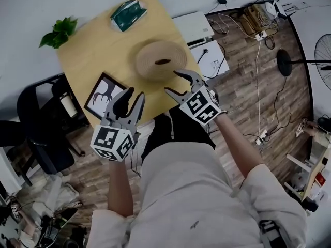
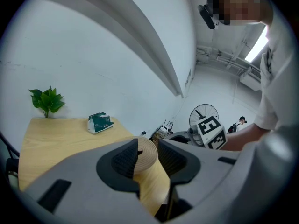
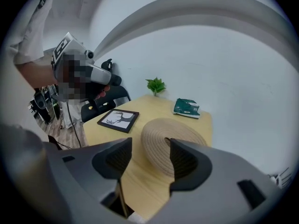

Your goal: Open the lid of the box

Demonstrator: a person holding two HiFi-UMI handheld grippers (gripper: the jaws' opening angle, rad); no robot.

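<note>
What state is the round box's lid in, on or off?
On, shut. The ridged lid sits level, with no gap or tilt showing at its rim in the head and right gripper views.

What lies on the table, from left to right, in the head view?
Plant → frame → pack → box

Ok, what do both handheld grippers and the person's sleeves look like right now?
Both the left gripper and right gripper are grey plastic with two tapered jaws lined with black ribbed pads. Each carries a white cube printed with black square markers. No cables show. The person wears a white short-sleeved shirt.
</note>
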